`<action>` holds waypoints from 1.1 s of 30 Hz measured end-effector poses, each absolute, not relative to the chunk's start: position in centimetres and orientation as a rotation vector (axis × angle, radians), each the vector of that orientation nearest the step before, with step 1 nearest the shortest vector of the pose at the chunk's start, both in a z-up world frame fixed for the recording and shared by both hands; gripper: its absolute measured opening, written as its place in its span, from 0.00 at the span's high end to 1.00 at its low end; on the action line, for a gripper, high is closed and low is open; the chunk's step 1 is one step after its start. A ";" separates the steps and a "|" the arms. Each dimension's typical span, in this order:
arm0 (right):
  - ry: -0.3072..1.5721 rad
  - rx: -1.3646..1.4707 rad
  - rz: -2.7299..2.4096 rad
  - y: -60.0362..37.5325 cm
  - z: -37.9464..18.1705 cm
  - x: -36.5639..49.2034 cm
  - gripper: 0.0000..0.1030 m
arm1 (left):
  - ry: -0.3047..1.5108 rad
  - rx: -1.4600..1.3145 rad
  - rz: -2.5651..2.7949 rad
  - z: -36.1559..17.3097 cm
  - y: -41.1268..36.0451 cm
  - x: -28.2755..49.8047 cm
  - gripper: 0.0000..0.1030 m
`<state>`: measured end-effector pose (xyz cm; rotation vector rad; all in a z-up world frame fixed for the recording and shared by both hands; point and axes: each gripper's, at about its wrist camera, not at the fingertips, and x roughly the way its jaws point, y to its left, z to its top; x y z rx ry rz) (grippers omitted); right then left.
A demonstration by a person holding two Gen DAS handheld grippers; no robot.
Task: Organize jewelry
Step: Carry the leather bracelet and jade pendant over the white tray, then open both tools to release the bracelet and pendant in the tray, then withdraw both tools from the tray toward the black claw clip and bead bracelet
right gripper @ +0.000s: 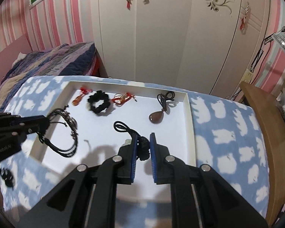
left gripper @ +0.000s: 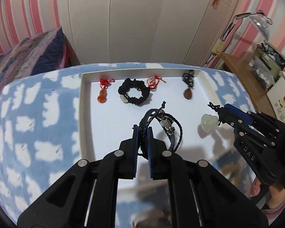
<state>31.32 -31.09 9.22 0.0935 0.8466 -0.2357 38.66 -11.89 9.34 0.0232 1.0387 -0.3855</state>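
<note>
Left hand-held gripper (left gripper: 142, 133) clamped on braided bracelet (left gripper: 161, 125) over tray (left gripper: 83, 114). Right hand-held gripper (right gripper: 143, 140) pinches pale pendant's (left gripper: 209, 122) black cord (right gripper: 143, 148).

White tray (left gripper: 81, 114) holds an orange gourd pendant (left gripper: 102, 99), black scrunchie (left gripper: 134, 93), red-corded charm (left gripper: 153, 82) and brown teardrop pendant (left gripper: 188, 94) along its far wall; braided black bracelet (left gripper: 161, 125) and pale green pendant (left gripper: 209, 122) hang above its middle.
</note>
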 end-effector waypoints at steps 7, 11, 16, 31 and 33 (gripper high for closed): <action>0.894 0.114 -0.238 -31.8 6.3 37.2 0.87 | 1.091 0.057 -0.294 5.4 -11.4 43.5 0.94; 0.920 0.150 -0.260 -32.5 4.9 40.0 0.87 | 1.081 0.071 -0.269 4.5 -11.6 45.3 0.94; 0.951 0.133 -0.291 -33.0 4.0 42.4 0.87 | 1.115 0.075 -0.219 2.7 -11.0 47.2 0.94; 0.971 0.181 -0.250 -34.0 4.1 43.1 0.46 | 1.081 0.107 -0.217 4.1 -11.6 46.0 0.48; 0.941 0.184 -0.245 -34.0 5.5 42.0 0.46 | 1.048 0.107 -0.232 5.6 -11.5 45.0 0.41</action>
